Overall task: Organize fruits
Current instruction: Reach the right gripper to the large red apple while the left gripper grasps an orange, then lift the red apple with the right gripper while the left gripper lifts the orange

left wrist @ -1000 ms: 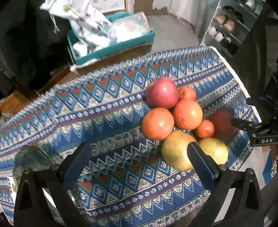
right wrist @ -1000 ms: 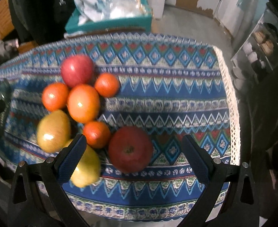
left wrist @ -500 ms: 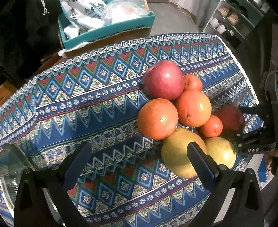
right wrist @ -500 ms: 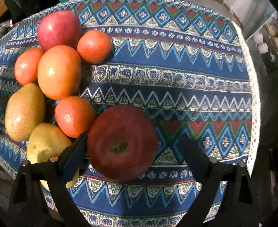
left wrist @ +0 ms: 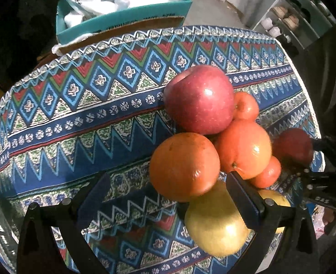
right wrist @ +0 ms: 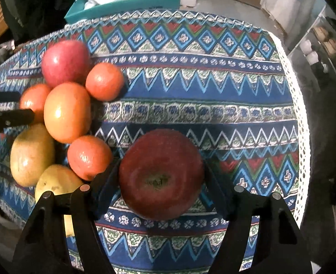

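Right gripper [right wrist: 161,180] jaws closing, dark apple [right wrist: 161,174] between, pads at its sides; tangerine [right wrist: 89,157] just outside left pad. Left gripper [left wrist: 168,194] jaws wide, orange [left wrist: 184,166] between; pear [left wrist: 216,226] under right finger.

We see a patterned cloth [right wrist: 213,96] over the desk, a teal box [left wrist: 127,20] of bags behind it, and shelves [left wrist: 289,20] at right.

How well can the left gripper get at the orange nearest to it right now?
Probably yes: the left gripper is open above the orange, nothing covering it, though a pear and another orange crowd its right finger.
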Motion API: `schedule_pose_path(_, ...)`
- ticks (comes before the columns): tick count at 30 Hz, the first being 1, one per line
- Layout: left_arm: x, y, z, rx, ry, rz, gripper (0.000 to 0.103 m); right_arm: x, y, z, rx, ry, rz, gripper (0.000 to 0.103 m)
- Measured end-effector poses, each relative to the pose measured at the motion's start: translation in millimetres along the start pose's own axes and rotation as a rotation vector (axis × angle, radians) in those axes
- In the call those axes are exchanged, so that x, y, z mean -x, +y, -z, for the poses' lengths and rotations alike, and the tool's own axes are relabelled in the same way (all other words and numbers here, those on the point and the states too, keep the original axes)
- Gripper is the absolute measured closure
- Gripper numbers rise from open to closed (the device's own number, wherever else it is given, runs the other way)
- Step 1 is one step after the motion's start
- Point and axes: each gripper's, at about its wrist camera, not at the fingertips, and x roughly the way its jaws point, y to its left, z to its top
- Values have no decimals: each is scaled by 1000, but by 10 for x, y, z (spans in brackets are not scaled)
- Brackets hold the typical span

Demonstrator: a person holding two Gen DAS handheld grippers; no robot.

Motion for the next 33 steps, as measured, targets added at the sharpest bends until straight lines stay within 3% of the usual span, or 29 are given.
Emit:
schedule_pose_path(9, -233, 24, -46, -6, 44, 49, 14, 52, -119, -231, -17, -20, -26, 31)
schedule_pose_path(13, -247, -44, -67, -61, 22, 37, 18, 71, -61, -238, -22, -27, -30, 31)
schedule_pose_path(16, -237, -93, -84, -91, 22, 82, 38, 85, -12, -248, -22, -36, -27, 31)
schedule_pose_path(27, 26, -153, -5, -148, -86, 8, 39, 192, 68, -310, -2, -126, 0, 31)
schedule_pose_path(33, 375, -139, 62, -125, -152, 52, 39, 382, 148, -327, 1, -189, -8, 31)
